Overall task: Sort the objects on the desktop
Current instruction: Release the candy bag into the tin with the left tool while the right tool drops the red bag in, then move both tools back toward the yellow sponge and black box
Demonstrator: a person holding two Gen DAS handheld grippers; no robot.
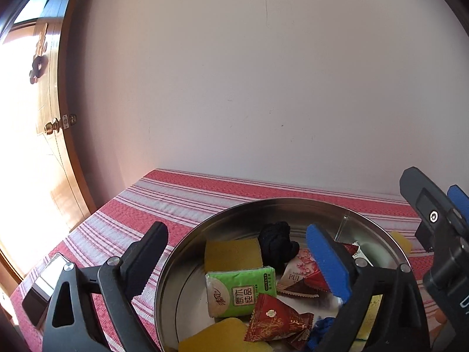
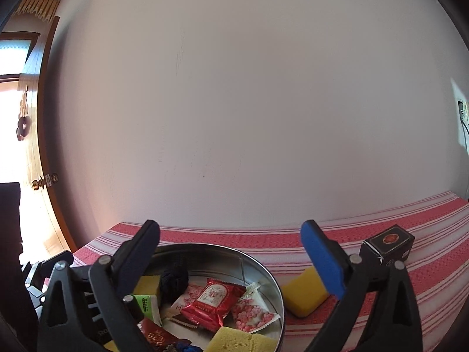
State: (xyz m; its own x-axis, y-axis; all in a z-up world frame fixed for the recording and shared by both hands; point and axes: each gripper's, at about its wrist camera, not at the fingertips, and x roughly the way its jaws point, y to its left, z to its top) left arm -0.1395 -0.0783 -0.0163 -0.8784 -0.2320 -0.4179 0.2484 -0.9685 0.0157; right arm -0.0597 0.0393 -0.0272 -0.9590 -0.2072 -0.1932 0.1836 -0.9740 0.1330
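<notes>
A round metal tin (image 1: 181, 252) sits on a red striped tablecloth (image 1: 123, 217). It holds yellow sponges (image 1: 231, 253), a green tissue pack (image 1: 240, 290), a black knotted cord (image 1: 278, 243) and red and pink snack packets (image 1: 275, 319). My left gripper (image 1: 243, 258) is open and empty above the tin. My right gripper (image 2: 231, 261) is open and empty above the tin's (image 2: 263, 267) right rim. A yellow sponge (image 2: 304, 294) lies on the cloth just right of the tin. A red snack packet (image 2: 212, 302) lies in the tin's middle.
A small black box (image 2: 388, 245) stands on the cloth at the right. A dark flat device (image 1: 41, 290) lies at the table's left edge. A plain wall backs the table, with a wooden door (image 1: 55, 117) to the left.
</notes>
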